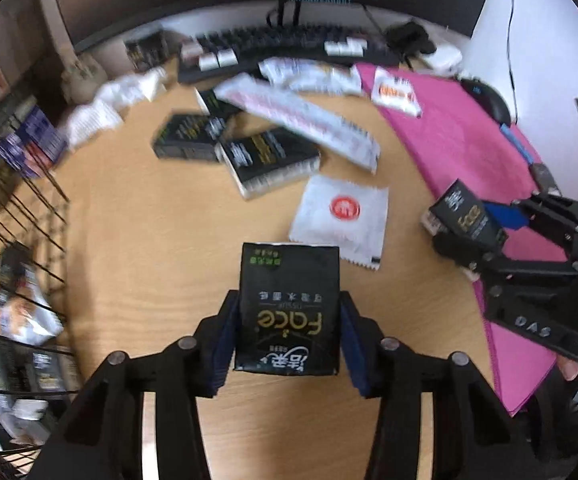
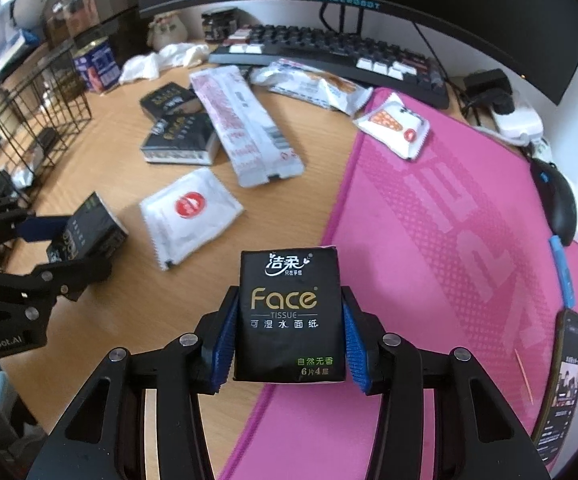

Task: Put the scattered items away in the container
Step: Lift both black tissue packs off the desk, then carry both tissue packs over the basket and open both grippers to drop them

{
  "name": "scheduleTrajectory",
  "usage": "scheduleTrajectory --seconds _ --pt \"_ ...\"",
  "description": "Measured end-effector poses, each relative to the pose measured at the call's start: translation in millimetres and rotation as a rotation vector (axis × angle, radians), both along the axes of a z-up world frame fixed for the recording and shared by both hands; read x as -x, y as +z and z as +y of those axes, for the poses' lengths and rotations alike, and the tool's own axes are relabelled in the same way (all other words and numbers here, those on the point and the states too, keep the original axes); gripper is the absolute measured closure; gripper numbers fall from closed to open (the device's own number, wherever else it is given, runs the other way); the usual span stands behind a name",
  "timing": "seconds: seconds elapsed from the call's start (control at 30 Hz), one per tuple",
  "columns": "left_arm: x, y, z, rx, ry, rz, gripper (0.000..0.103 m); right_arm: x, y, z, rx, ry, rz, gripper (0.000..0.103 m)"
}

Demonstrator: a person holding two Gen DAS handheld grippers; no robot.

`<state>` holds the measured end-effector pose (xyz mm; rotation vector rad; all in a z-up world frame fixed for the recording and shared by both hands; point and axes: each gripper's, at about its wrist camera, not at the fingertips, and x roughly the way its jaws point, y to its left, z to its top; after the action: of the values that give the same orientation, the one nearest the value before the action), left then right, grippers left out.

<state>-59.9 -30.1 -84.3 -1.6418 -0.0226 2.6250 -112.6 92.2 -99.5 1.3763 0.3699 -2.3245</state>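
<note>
Two tissue packs are in hand, one per gripper, so both arms can feed the container in a single trip. Far left, the wire basket (image 2: pixel 29 120) stands on the desk (image 1: pixel 149 240) with some packets already visible through its bars; that is where the load is judged to go. The left gripper (image 1: pixel 287 320) is clenched on a black Face tissue pack (image 1: pixel 289 312), blue pads pressing its two long sides, pack upright between them with the label upside down to that camera; gripping the narrow width keeps it from twisting. Clutter waiting in the middle of the desk: two more black packs (image 2: pixel 181 140) lying flat and touching, a long white sachet (image 2: pixel 245 128) across them, a white wipe packet with a red logo (image 2: pixel 191 210) nearer, crumpled tissue (image 2: pixel 161 60) far by the keyboard (image 2: pixel 329 56). The right gripper (image 2: pixel 289 320) is likewise grasping a second Face pack (image 2: pixel 291 312) by its sides, label right way up, held over the near edge of the pink mat (image 2: pixel 449 220). One small packet (image 2: pixel 395 130) lies at the mat's far edge. Whether either pack is clear of the surface cannot be told. Main risk at the drop: fouling the basket wires.
</note>
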Motion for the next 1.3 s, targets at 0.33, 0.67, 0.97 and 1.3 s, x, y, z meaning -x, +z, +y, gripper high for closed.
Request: scheduleTrajectory --seconds 0.33,0.67,0.97,1.3 --pt "-54 107 -74 0.006 0.165 0.234 0.051 -22 93 -83 0.078 0.189 0.160 0.057" --pt "-121 122 -215 0.032 0.520 0.250 0.051 -57 145 -250 0.192 0.501 0.159 0.057" --pt "-109 87 -242 -0.019 0.541 0.180 0.051 -41 101 -292 0.202 0.535 0.005 0.057" --pt "-113 84 -246 -0.051 0.552 0.207 0.036 -32 88 -293 0.218 0.536 -0.031 0.055"
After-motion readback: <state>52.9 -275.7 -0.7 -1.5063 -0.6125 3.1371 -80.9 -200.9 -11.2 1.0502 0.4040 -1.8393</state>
